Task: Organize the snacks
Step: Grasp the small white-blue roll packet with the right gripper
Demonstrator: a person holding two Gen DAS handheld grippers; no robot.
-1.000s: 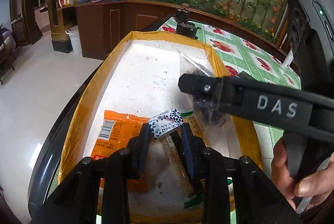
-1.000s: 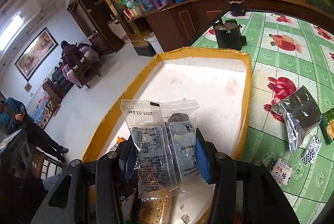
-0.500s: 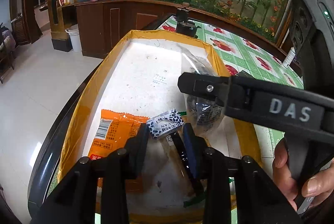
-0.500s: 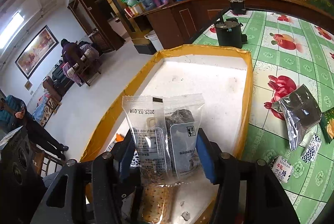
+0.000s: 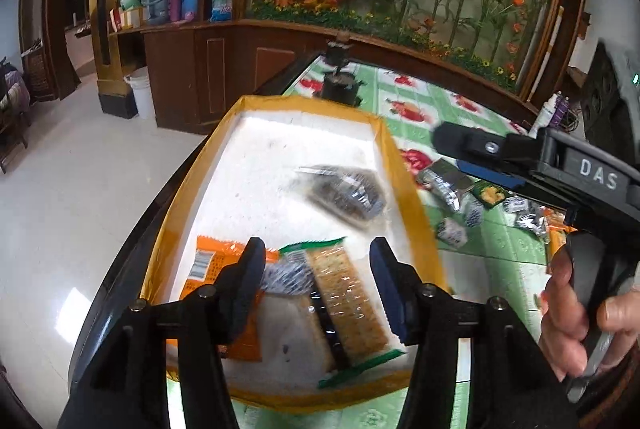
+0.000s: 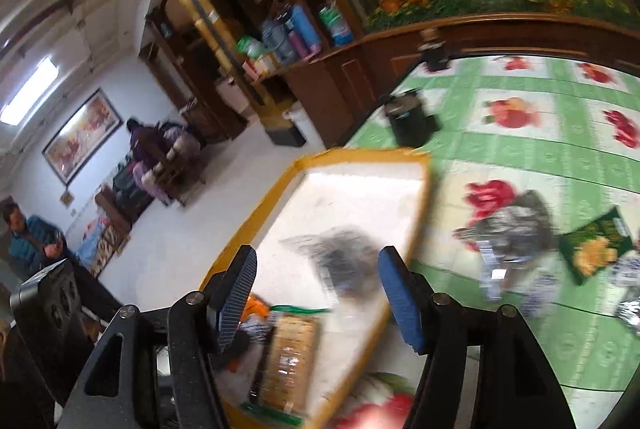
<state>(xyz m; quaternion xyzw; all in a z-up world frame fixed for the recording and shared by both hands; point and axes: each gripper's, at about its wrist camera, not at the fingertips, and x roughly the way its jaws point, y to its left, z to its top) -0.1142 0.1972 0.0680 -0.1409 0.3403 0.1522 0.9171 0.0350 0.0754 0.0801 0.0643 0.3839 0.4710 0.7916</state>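
Both grippers hang over a shallow white tray with a yellow rim (image 5: 412,197) that sits at the edge of a table covered in a green cloth printed with red fruit (image 6: 520,153). The left gripper (image 5: 316,281) has just been opening; its jaws now stand spread, pinching nothing, and between and below them lie the snacks already in the tray: a small black-and-white patterned sweet (image 5: 286,277), a long clear pack of brown crackers with green ends (image 5: 348,301) and, to the left, a flat orange packet with a barcode (image 5: 208,265). The right gripper (image 6: 318,293) has likewise just been opening; its blue-padded jaws are parted and touch nothing. The clear plastic packet with dark contents (image 5: 344,193) appears farther up on the tray's white floor, near its right rim, blurred in both views, apart from the other three snacks. In the left wrist view the right gripper's dark finger marked "DAS" reaches in from the right above the cloth, held by a person's hand (image 5: 572,317). More snacks lie loose on the cloth to the right of the tray, among them a crinkled silver foil packet (image 6: 512,229) and a green bag showing yellow crisps (image 6: 596,245). A black pot (image 6: 412,113) stands on the cloth beyond the tray's far end.
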